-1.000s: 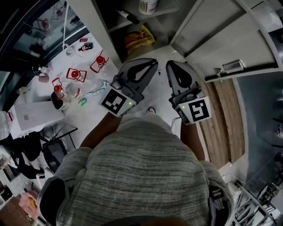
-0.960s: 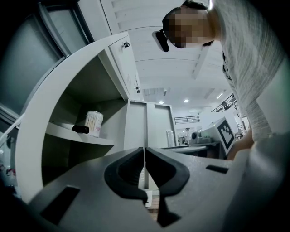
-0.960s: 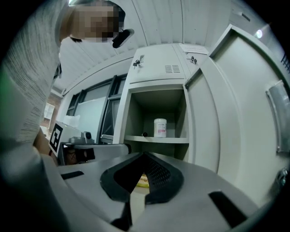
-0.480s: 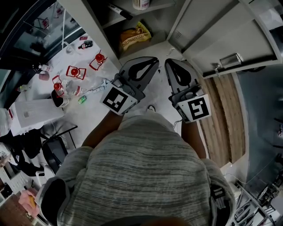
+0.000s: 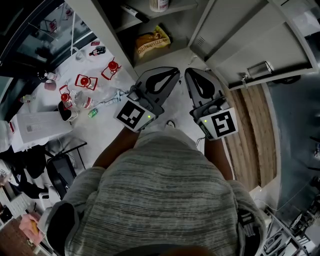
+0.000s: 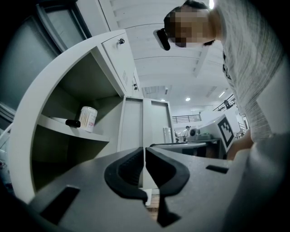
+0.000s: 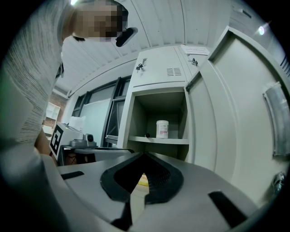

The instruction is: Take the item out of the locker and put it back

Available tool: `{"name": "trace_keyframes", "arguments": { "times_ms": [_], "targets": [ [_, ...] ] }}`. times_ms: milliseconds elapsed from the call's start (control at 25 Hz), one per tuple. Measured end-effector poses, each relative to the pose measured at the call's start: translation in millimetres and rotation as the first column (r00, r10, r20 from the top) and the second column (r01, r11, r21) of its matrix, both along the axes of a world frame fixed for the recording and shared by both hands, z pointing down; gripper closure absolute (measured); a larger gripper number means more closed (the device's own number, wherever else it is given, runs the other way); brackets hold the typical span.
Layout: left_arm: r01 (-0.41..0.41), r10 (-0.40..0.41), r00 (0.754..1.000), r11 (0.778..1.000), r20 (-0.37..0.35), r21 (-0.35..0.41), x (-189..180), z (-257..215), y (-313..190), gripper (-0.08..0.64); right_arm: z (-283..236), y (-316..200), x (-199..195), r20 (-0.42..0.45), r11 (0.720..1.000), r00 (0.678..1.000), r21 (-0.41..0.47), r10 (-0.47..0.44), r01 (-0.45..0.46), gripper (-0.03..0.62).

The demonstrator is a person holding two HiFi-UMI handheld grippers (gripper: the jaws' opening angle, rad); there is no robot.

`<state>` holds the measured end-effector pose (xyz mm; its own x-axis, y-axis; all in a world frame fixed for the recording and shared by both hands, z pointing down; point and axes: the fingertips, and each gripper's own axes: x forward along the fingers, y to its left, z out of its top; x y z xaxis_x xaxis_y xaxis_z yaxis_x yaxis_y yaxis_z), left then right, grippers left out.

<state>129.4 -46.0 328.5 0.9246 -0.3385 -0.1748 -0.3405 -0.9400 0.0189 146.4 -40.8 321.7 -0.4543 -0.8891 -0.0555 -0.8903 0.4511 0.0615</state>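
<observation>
The locker stands open in front of me. On its shelf are a white jar and a black marker, and below lies a yellow snack bag. My left gripper and right gripper are side by side below the opening, both shut and empty, apart from every item. The left gripper view has its gripper shut, with the jar up on the shelf. In the right gripper view the gripper is shut below the jar, and the bag shows through the jaws.
The locker door stands swung open at the right, with a metal handle. A white table at the left holds red-capped bottles and clutter. A wooden strip runs along the right. A closed locker sits above the open one.
The head view has shifted a little, so the locker sits higher in the frame. Both grippers stay shut, side by side, almost where they were.
</observation>
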Motion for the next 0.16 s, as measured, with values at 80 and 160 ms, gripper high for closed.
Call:
{"name": "trace_keyframes", "arguments": {
  "times_ms": [80,160],
  "targets": [
    [-0.001,0.001,1.0,1.0,0.001,-0.002,1.4,0.9,-0.7,0.543,0.3,-0.8,0.7,0.003,1.0,1.0,0.0,-0.001,0.001,0.568],
    [-0.003,0.003,1.0,1.0,0.001,-0.002,3.1,1.2,-1.3,0.543,0.6,-1.3,1.7,0.005,1.0,1.0,0.0,-0.002,0.002,0.568]
  ]
}}
